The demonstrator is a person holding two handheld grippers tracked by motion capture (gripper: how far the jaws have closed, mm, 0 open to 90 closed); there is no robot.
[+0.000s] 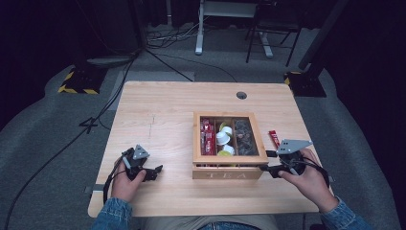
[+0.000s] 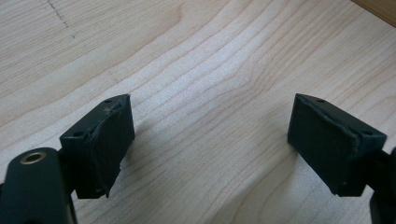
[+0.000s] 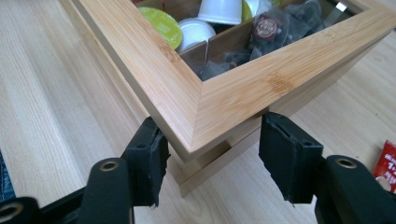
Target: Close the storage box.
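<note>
the high view takes in the whole table (image 1: 158, 103), with the wooden tea box (image 1: 229, 173) right of centre, its glass lid showing red sachets, white pods and dark bags, and a loose red sachet (image 1: 274, 138) just right of it. the right gripper view adds the near right corner of the lid (image 3: 196, 116) lying between the right gripper (image 3: 212, 156), whose jaws stand partly open about that corner, both pads touching or nearly so. the left gripper (image 2: 210, 144), jaws wide with nothing between them, rests over bare wood, well left of the box.
</note>
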